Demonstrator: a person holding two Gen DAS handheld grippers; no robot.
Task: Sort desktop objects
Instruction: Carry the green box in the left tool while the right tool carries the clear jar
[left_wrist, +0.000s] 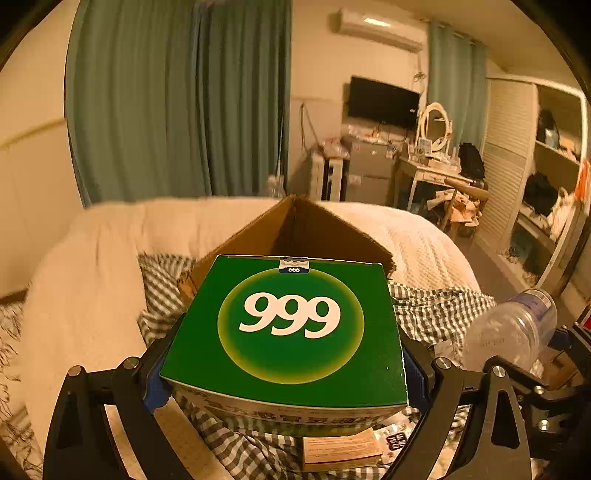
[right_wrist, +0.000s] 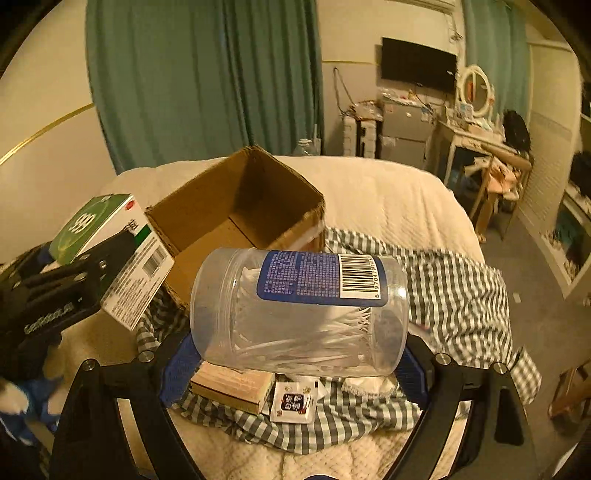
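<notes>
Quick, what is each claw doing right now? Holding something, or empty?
Left claw: closed on the green box, gripped by its two sides.
Right claw: closed on the clear plastic jar, which lies sideways between its fingers.

Dim amber light; fisheye-warped, blurred edges

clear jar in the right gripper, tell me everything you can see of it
The jar is clear plastic, cylindrical, lying on its side across the right gripper, whose blue pads press its two ends. A blue label with white print and a barcode faces up. Thin white sticks lie inside. It hangs above the checked cloth, near the open cardboard box.
</notes>
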